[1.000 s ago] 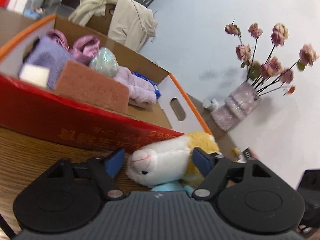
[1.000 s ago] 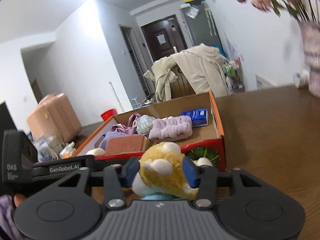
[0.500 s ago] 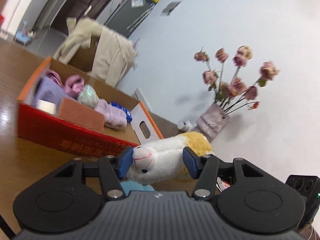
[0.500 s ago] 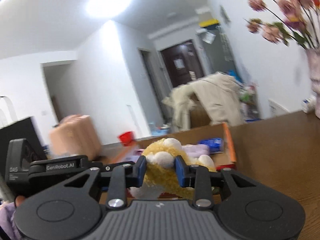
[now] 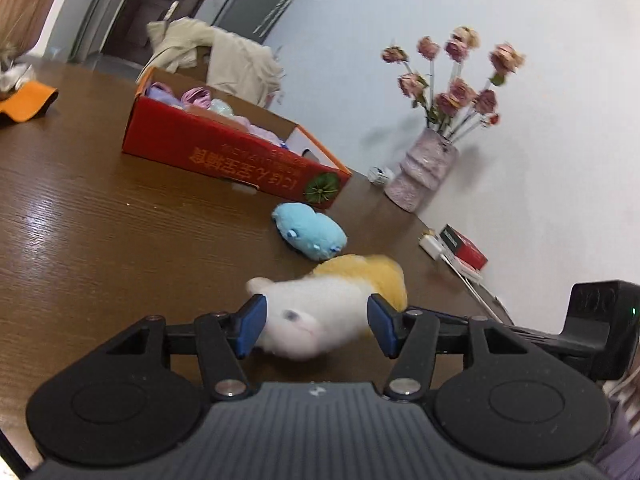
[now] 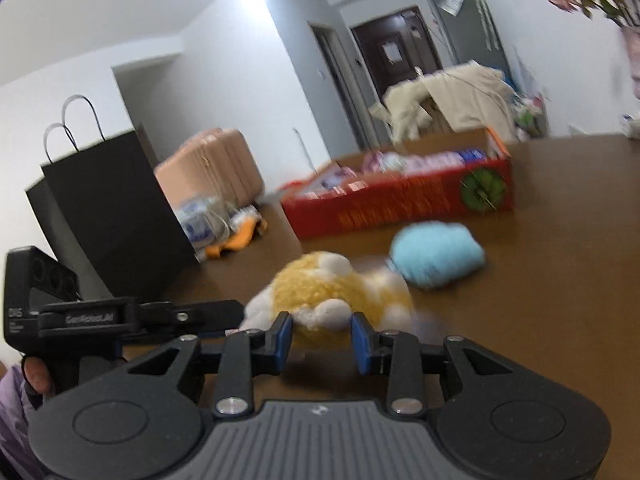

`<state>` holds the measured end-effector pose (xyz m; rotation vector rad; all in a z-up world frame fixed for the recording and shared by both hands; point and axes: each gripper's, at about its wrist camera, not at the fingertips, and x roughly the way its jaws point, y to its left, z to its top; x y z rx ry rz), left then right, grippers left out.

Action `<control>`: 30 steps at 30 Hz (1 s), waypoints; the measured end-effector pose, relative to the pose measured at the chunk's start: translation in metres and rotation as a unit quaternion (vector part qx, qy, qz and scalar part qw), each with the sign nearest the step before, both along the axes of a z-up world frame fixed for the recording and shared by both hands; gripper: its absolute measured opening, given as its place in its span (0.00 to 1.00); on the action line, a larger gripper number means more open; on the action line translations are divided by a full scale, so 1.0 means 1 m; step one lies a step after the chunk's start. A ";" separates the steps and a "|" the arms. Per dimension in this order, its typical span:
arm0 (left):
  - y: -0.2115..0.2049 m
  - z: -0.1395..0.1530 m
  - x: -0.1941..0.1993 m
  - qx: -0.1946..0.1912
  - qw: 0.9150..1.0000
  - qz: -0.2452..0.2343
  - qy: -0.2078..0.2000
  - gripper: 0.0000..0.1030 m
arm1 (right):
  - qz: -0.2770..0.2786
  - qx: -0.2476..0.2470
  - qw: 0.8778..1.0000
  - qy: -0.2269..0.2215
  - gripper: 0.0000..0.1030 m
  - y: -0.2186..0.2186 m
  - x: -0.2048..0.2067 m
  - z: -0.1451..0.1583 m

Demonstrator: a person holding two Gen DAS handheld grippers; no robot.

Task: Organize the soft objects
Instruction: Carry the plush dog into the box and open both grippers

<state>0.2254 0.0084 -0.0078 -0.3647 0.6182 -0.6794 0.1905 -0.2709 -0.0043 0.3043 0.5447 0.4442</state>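
Note:
A white and yellow plush animal [image 5: 332, 304] is held from both ends above the brown table [image 5: 100, 240]. My left gripper [image 5: 312, 328] is shut on its white head. My right gripper [image 6: 322, 336] is shut on its yellow rear end [image 6: 320, 296]. A blue plush toy [image 5: 310, 232] lies on the table beyond it, also seen in the right wrist view [image 6: 436, 258]. A red cardboard box [image 5: 224, 152] holding several soft items stands further back, and shows in the right wrist view [image 6: 400, 200].
A vase of dried roses [image 5: 424, 168] stands by the wall. A red-black small box with a white charger [image 5: 460, 248] lies at the table's right edge. A black paper bag [image 6: 108, 204] stands at the left. An orange cloth [image 5: 24, 100] lies far left.
Both grippers have pulled back from the box with the plush animal, which has turned over. The blue plush, earlier under it, now lies apart on the table.

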 end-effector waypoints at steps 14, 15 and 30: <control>-0.006 -0.016 -0.006 0.003 0.999 -0.024 0.022 0.72 | -0.052 -0.004 0.999 0.016 0.48 -0.005 -0.033 0.000; -0.006 -0.019 -0.004 0.002 0.999 -0.022 0.028 0.68 | -0.053 -0.004 0.998 0.019 0.48 -0.004 -0.032 -0.001; -0.033 0.050 0.089 -0.073 0.997 -0.008 0.003 0.44 | -0.036 -0.015 0.998 -0.045 0.35 -0.021 0.023 0.043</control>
